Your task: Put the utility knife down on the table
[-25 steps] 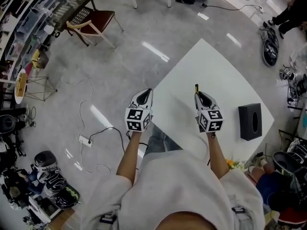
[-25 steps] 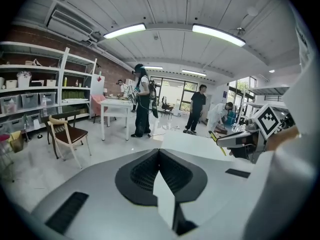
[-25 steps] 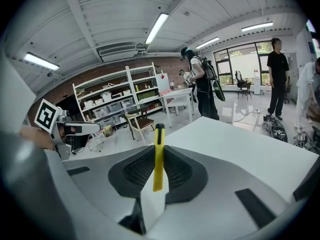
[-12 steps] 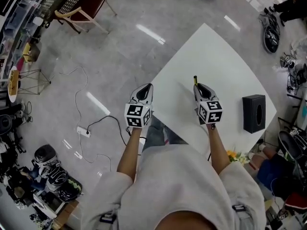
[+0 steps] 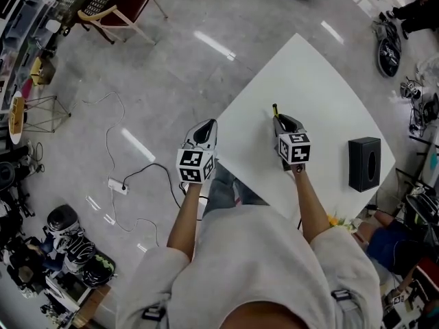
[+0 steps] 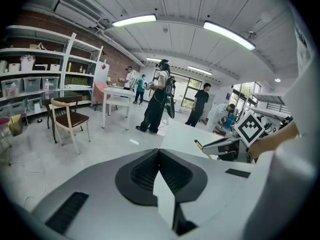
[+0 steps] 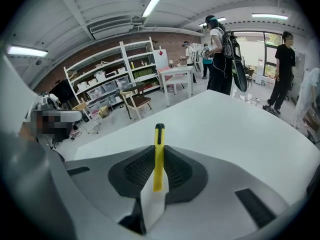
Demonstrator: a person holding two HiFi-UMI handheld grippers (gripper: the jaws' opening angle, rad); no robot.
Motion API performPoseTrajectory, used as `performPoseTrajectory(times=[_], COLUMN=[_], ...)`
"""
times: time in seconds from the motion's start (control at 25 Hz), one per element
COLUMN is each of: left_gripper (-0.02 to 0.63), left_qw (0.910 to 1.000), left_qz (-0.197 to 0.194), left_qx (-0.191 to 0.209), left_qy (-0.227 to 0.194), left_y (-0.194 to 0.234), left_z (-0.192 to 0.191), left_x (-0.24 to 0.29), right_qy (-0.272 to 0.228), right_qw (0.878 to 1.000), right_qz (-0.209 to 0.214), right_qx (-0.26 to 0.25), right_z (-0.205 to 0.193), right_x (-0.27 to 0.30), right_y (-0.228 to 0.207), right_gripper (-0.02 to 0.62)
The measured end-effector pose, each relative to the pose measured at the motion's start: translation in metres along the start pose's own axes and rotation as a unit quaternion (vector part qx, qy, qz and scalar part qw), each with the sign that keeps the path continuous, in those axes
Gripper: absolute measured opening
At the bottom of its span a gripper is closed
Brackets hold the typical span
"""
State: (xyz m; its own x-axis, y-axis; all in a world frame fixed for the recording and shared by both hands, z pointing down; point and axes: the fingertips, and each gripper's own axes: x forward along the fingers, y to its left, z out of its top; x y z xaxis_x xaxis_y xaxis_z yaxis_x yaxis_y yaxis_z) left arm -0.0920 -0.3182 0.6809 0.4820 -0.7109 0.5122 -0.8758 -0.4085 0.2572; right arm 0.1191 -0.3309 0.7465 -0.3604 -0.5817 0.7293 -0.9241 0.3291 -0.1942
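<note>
A slim yellow utility knife [image 7: 158, 156] with a black tip stands upright between the jaws of my right gripper [image 7: 159, 159], which is shut on it. In the head view that right gripper [image 5: 280, 118] hangs over the white table [image 5: 322, 88], the utility knife [image 5: 275, 108] poking out ahead of it. My left gripper [image 5: 205, 133] is by the table's near-left edge; its jaws are pressed together with nothing between them. The left gripper [image 6: 159, 156] view also shows the right gripper [image 6: 225, 145] and the utility knife [image 6: 199, 145] off to the right.
A black tissue box [image 5: 363, 163] stands at the table's right side. On the grey floor to the left lie a power strip with cable [image 5: 118, 184] and a chair [image 5: 116, 9]. Helmets and gear [image 5: 68, 252] crowd the lower left. People [image 6: 159, 96] stand beyond the table.
Both grippers have sunk lower. The right one, still holding the knife, came down nearer the table top and tipped further down.
</note>
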Motion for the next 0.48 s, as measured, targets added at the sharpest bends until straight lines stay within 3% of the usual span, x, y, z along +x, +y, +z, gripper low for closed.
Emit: performPoseTrajectory(times=[0.28,0.48], left_gripper=[0.02,0.02], left_qw=[0.9999,0.9997], left_qz=[0.006,0.012], left_qx=[-0.012,-0.019], left_qy=[-0.005,-0.01], left_y=[0.004,0.009], left_z=[0.002,0.001], left_x=[-0.005,-0.008], right_qy=[0.036,0.071], right_qw=[0.999,0.996], right_qz=[-0.011,-0.023], right_qx=[-0.01,-0.055], right_z=[-0.006,-0.012], right_x=[0.019,0.028], right_y=[-0.008,-0.005], right_gripper=[0.074,0.074])
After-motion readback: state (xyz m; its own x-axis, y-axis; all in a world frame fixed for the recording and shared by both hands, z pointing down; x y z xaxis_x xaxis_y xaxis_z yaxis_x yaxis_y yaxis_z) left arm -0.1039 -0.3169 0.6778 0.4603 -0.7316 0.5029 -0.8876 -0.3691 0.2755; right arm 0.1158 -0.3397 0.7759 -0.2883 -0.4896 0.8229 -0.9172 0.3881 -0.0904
